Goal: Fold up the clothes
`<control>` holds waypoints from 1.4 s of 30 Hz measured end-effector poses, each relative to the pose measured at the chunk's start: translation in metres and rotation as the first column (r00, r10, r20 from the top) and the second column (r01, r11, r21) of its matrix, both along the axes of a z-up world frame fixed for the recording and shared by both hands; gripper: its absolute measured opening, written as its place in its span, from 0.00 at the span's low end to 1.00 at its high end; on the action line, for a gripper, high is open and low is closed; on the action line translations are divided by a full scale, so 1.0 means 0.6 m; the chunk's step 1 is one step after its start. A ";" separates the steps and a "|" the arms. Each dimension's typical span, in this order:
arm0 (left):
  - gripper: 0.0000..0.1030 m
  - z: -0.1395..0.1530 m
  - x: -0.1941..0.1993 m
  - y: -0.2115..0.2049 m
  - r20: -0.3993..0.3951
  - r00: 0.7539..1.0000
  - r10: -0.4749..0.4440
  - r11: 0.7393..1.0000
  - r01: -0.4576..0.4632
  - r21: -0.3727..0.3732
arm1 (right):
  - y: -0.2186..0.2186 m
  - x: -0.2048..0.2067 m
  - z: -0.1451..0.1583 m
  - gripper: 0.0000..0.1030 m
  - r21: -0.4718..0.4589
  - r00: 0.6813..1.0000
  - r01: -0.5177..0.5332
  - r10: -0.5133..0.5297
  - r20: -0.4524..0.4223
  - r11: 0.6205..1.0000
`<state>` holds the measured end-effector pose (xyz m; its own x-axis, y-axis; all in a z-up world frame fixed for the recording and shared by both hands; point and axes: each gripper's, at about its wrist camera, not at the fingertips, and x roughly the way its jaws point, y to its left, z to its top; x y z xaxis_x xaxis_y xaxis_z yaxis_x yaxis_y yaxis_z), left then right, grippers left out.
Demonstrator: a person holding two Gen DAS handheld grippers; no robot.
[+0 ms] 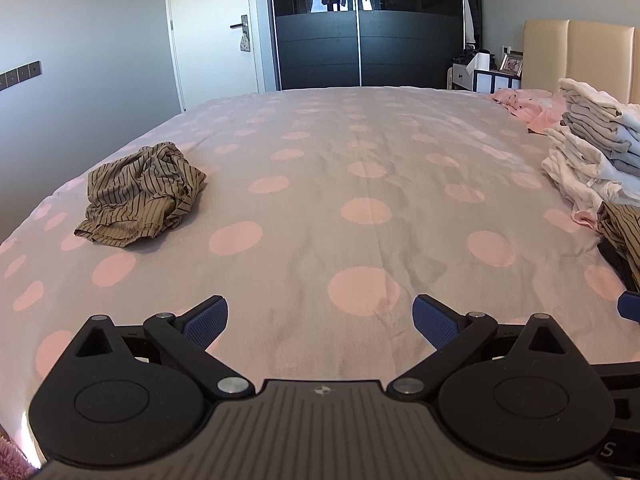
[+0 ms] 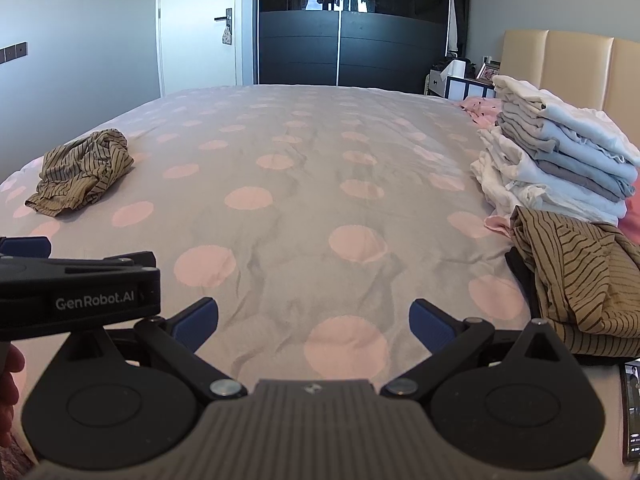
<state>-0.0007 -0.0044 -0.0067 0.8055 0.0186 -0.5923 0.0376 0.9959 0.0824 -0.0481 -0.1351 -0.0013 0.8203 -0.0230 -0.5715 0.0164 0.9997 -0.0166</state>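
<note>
a bed with a grey cover (image 1: pixel 320 184) dotted in pink spreads out ahead of both sets of jaws and fills most of each view. past its far edge stand a dark wardrobe (image 1: pixel 356 36) with sliding doors and, left of it, a white door (image 1: pixel 212 28); a beige headboard (image 1: pixel 580 56) rises far ahead to the right.

right of the right gripper (image 2: pixel 314 322) a stack of folded clothes (image 2: pixel 560 156), white, grey and pale blue, sits on the cover, well ahead of the jaws. nearer, just beside the right jaw, lies a loose brown striped garment (image 2: pixel 580 280) over something dark. a crumpled pink cloth (image 1: pixel 528 106) lies beyond the stack.

far ahead and to the left of the left gripper (image 1: pixel 320 322) a crumpled brown striped garment (image 1: pixel 140 196) lies alone on the cover, with bare bedding between it and the jaws.

both grippers hover over the near part of the bed with jaws spread wide and nothing between the blue pads. the left gripper's body shows just left of the right one, and part of a hand (image 2: pixel 10 380) shows at the right wrist view's left edge. a phone (image 2: pixel 632 408) lies at the right.
</note>
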 end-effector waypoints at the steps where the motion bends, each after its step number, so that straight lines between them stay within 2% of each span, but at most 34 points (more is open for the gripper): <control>1: 0.98 -0.001 0.000 0.000 -0.001 1.000 0.002 1.000 -0.002 0.002 | 0.000 0.000 0.000 0.99 0.000 1.000 -0.001 0.001 -0.001 1.000; 15: 0.98 -0.016 0.024 0.034 -0.042 0.998 0.036 0.999 -0.035 0.030 | 0.001 0.026 -0.008 0.99 -0.006 1.000 -0.013 0.013 -0.009 1.000; 22: 0.97 -0.026 0.065 0.081 -0.073 0.992 0.102 0.994 -0.099 0.043 | 0.006 0.057 -0.015 0.99 -0.008 1.000 -0.019 0.019 -0.024 1.000; 28: 0.95 -0.032 0.123 0.147 -0.088 0.979 0.186 0.982 -0.181 0.052 | 0.010 0.101 -0.024 0.99 -0.012 0.999 -0.028 0.027 -0.046 1.000; 35: 0.93 -0.053 0.236 0.230 -0.022 0.969 0.246 0.962 -0.242 0.130 | 0.001 0.143 -0.052 1.00 -0.001 0.995 -0.018 0.018 -0.102 1.000; 42: 0.93 -0.107 0.338 0.274 0.028 0.979 0.202 0.960 -0.204 0.190 | -0.014 0.177 -0.074 1.00 -0.005 0.987 0.020 -0.020 -0.158 1.000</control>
